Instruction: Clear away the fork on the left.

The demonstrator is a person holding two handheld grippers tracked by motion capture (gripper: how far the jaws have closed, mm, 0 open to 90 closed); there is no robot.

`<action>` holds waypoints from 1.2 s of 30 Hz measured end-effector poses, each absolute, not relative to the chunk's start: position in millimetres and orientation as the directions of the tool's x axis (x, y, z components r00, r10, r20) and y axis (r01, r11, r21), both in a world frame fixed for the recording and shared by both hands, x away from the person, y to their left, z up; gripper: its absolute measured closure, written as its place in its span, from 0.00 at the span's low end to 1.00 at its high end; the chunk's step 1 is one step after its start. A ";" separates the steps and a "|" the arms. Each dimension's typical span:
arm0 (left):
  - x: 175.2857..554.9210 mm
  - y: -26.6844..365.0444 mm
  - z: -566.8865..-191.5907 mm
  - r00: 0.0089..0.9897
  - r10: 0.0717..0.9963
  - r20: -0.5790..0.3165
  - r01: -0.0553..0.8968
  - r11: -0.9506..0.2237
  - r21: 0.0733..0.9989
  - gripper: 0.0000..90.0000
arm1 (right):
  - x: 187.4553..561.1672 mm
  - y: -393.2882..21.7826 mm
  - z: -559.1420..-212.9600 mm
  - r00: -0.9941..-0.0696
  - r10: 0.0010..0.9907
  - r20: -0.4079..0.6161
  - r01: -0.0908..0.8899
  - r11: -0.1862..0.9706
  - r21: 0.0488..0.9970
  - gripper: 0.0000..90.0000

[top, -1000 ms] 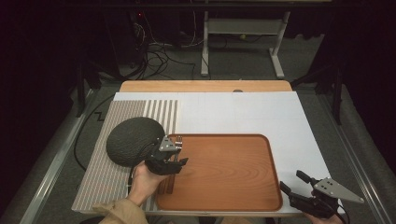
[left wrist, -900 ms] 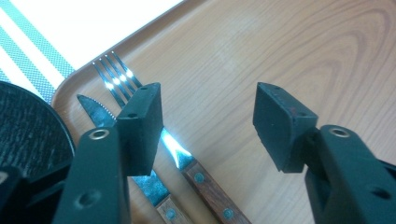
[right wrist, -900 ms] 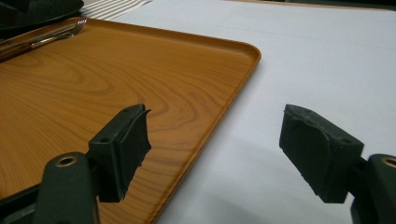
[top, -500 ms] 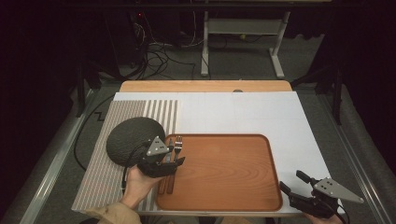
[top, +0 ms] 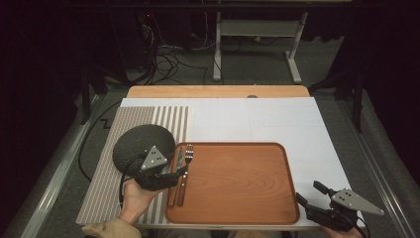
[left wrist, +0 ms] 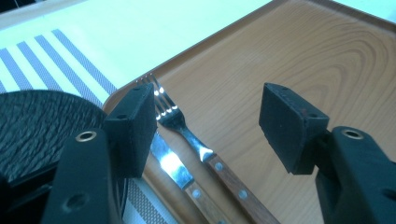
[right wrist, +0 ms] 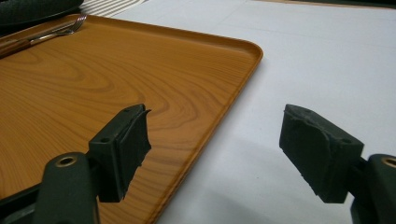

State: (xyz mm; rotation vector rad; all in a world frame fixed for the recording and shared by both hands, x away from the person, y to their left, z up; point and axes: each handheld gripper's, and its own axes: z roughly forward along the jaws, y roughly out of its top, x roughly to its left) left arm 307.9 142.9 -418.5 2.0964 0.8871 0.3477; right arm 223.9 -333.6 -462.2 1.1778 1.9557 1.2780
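White table sitting under a wooden tray, striped mat lying alongside, dark room behind trailing cables, left gripper jaws just opening wide and pinching nothing, right gripper gaping empty.

**Colours on the table**

The tray is brown with wood swirls. The plate is dark grey and bumpy. The mat has grey and white stripes. The fork and knife are shiny silver with brown handles.
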 end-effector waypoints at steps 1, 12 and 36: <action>307.2 144.7 -418.3 0.714 0.698 -0.055 0.467 -0.416 0.780 0.37 | 224.0 -333.5 -462.3 -0.487 0.873 0.035 0.383 0.177 0.907 0.27; 298.7 161.5 -416.6 0.689 0.724 -0.027 0.435 -0.384 0.814 0.32 | 225.1 -332.2 -463.1 -0.490 0.871 0.034 0.387 0.182 0.904 0.27; 280.9 209.5 -425.7 0.629 0.772 -0.089 0.414 -0.236 0.879 0.28 | 225.0 -332.0 -463.0 -0.489 0.871 0.032 0.385 0.183 0.904 0.27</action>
